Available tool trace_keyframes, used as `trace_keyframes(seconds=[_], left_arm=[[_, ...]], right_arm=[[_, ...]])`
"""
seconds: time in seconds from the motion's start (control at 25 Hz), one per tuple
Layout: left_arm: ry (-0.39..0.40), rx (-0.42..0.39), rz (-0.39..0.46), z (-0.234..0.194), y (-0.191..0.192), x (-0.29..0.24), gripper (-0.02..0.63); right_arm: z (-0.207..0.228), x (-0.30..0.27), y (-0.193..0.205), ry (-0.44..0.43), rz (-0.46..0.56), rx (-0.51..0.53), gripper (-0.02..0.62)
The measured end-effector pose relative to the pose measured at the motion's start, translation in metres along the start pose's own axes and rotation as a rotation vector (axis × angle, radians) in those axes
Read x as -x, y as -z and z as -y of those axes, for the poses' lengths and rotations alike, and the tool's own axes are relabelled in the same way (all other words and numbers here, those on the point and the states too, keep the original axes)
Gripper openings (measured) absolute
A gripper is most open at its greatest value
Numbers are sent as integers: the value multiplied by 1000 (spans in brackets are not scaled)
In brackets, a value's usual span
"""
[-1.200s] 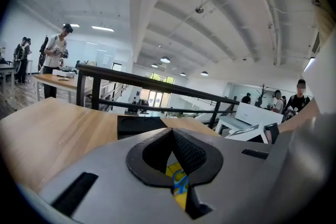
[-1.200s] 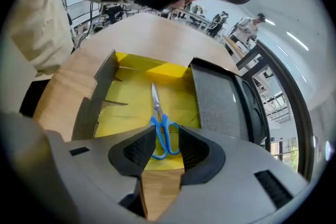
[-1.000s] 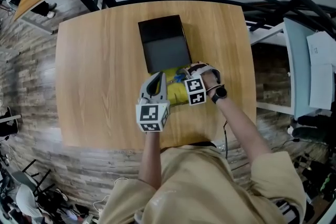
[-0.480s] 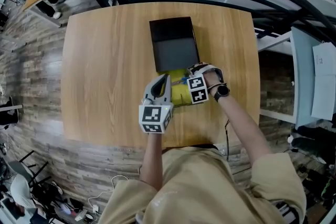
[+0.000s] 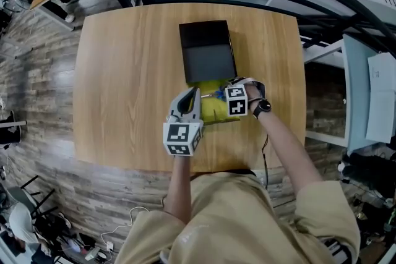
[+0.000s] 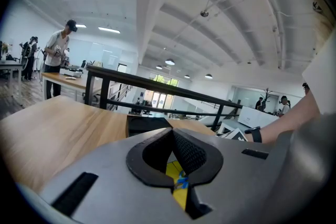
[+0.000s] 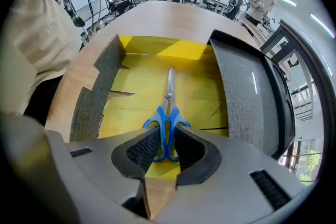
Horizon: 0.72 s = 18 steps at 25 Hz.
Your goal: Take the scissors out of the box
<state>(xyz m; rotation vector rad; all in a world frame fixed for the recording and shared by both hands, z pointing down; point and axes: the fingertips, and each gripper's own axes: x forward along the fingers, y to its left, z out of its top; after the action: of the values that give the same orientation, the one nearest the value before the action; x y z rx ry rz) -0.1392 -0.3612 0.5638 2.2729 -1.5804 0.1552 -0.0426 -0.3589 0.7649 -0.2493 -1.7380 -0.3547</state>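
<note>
right gripper [image 7: 167, 138] jaws clamped on scissors [image 7: 169, 105] in box [image 7: 137, 48]; left gripper [image 6: 171, 136] jaws together

No writing can be read

The 2 marker cubes carry only black-and-white square patterns, without letters or digits: the left marker cube [image 5: 180, 138] near the desk's front edge and the right marker cube [image 5: 236, 101] nearer its right edge. The white sheets [image 5: 378, 96] beyond the right edge show faint marks too small to read.
</note>
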Motion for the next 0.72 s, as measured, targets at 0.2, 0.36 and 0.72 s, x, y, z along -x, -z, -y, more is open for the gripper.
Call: trace_keyframes(seconds=[0.2, 0.36, 0.72], left_arm=[[3, -18, 11, 11, 2, 18, 12], [-15, -26, 20, 4, -2, 27, 12], [-23, -43, 45, 11, -9, 51, 12]], right_arm=[[-9, 8, -5, 82, 72, -95, 83], [-7, 17, -4, 134, 110, -175, 83], [-18, 72, -21, 296, 248, -320, 83]])
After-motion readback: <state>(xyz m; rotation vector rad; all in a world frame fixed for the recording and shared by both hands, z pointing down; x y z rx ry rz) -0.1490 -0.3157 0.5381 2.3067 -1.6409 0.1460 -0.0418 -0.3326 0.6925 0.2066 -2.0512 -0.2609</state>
